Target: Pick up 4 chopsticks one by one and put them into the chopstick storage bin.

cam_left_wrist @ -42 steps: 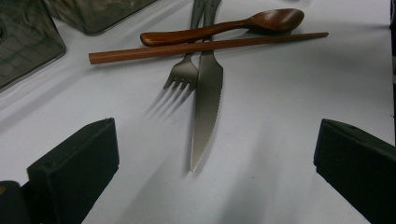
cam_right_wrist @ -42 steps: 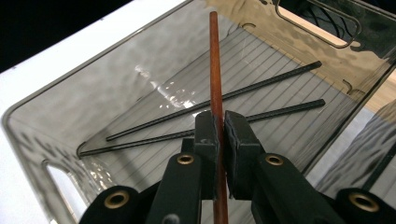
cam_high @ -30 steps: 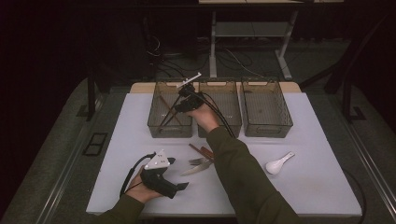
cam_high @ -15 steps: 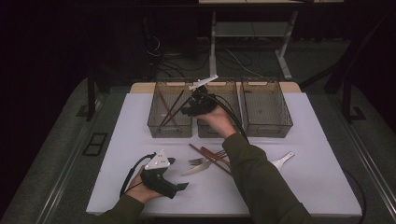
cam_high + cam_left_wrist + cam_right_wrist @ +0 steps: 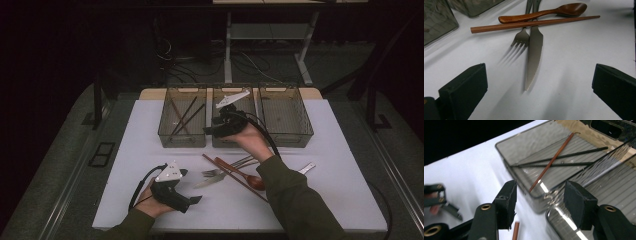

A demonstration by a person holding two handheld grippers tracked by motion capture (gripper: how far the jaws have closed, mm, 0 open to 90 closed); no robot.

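The right gripper hangs over the middle bin of three clear bins at the far side of the white table, its jaws pointing toward the left bin; they have just been opening and now stand apart with nothing between them. In the right gripper view the brown chopstick lies slantwise on the ribbed floor of that left bin, crossing two thin black sticks (one end of it leans toward the near wall, the other toward the far corner). The end of another brown chopstick shows on the table below the jaws. The left gripper rests low at the near left of the table, held in the person's left hand, its jaws spread wide and empty. Ahead of it, in the left gripper view, a knife lies with its serrated blade pointing toward the camera, a fork just beside it on the left, tines down toward the camera as well. Across their handles lies a brown chopstick and, touching it on the far side, a wooden spoon. In the high view a pale utensil peeks out beside the right sleeve, too hidden to name. The right bin stands next to the middle one.
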